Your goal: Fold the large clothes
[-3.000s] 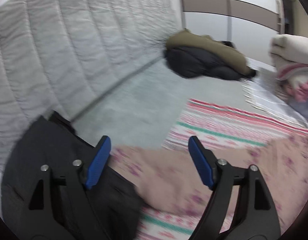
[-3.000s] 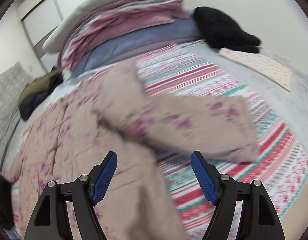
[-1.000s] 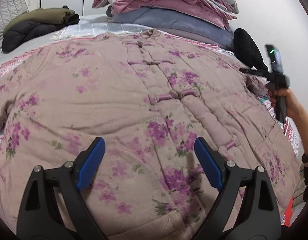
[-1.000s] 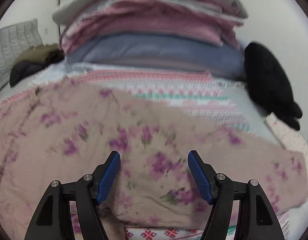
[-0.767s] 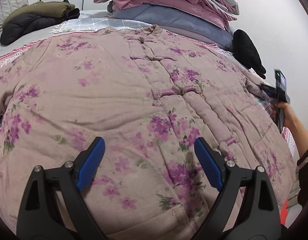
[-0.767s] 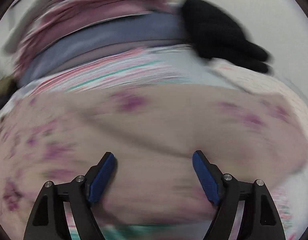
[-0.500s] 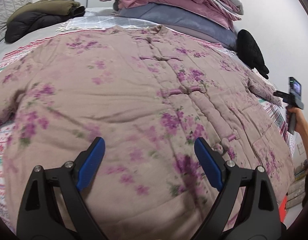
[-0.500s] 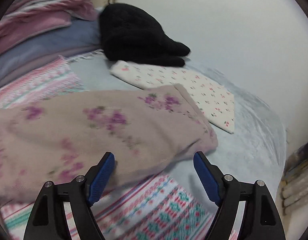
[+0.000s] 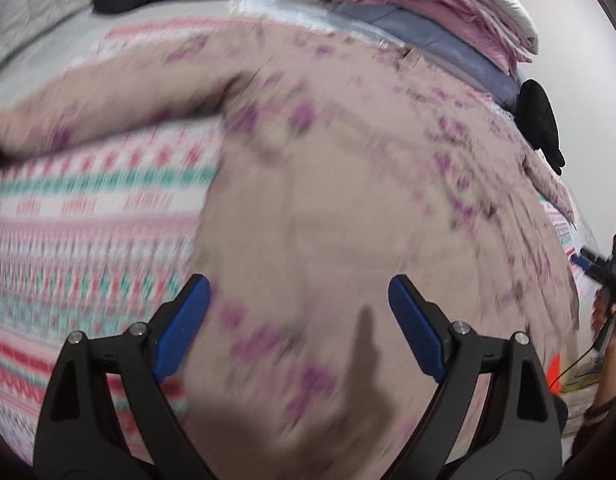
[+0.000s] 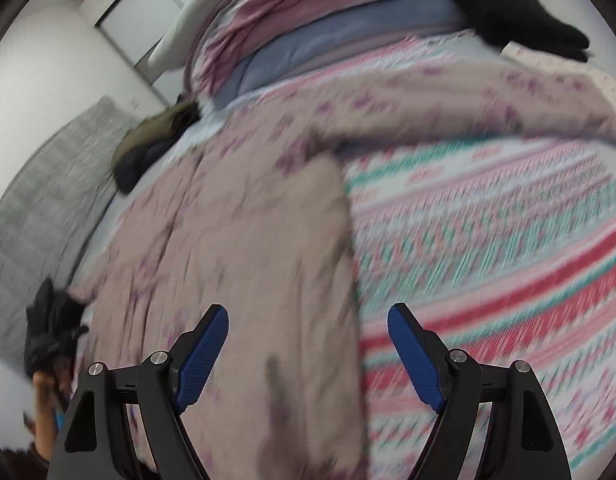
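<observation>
Both cameras have swung since half a second ago: the left view now faces the coat's left side and sleeve, the right view its right edge, and both are motion-blurred.

The padded dusty-pink coat with purple flower print (image 9: 348, 184) lies spread flat, front up, on the striped red, green and white patterned bedspread (image 9: 87, 216), sleeves stretched out to either side, probably so that the sides can be folded inward. The left gripper (image 9: 297, 320) hangs over the lower hem, blue-padded tongs spread wide, gripping nothing. The right gripper (image 10: 308, 354) straddles the coat's right edge, equally spread and empty. Quilted fabric looks thick, soft and lightly creased. A stack of folded pink, grey and blue quilts (image 10: 308, 24) sits beyond the collar.
</observation>
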`<state>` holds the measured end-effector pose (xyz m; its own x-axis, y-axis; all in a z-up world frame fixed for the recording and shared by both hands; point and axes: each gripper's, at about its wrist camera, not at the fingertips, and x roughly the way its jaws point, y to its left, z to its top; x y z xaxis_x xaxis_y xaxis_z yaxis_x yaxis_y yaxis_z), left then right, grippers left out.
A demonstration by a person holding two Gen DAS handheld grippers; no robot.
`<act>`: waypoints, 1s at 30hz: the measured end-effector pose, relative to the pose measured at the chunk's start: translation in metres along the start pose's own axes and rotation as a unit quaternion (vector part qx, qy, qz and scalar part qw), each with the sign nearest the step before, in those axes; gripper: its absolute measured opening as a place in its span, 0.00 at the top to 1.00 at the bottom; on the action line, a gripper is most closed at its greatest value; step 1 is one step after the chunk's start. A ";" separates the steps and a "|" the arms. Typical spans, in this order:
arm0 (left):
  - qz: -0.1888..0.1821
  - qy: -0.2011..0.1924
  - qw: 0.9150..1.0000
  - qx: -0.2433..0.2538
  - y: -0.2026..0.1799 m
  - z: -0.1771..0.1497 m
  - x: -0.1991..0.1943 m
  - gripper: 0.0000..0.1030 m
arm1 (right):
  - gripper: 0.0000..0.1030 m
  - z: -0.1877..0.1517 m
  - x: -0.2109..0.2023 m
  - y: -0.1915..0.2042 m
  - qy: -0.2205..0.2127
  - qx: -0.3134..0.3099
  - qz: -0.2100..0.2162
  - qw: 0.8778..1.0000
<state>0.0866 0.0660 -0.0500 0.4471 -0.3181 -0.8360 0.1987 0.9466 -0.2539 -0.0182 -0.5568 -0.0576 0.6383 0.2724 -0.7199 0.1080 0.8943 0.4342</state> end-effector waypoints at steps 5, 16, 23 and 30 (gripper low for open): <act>-0.031 0.037 0.999 -0.024 0.015 -0.038 0.000 0.12 | 0.19 -0.058 0.018 0.004 0.037 -0.010 -0.003 0.999; -0.133 0.009 0.990 -0.037 0.010 -0.072 -0.028 0.79 | 0.78 -0.078 -0.022 0.031 0.020 0.032 0.079 0.996; -0.082 0.029 0.996 -0.016 0.005 -0.089 -0.013 0.66 | 0.72 -0.104 -0.003 0.027 0.062 -0.035 -0.059 0.996; -0.023 -0.004 1.000 -0.013 0.007 -0.062 -0.033 0.24 | 0.38 -0.078 -0.051 0.054 -0.018 -0.033 -0.139 0.990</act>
<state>0.0193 0.0868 -0.0548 0.4445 -0.3609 -0.8199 0.1954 0.9323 -0.3044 -0.1040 -0.4947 -0.0396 0.6172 0.0003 -0.7868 0.2337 0.9548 0.1837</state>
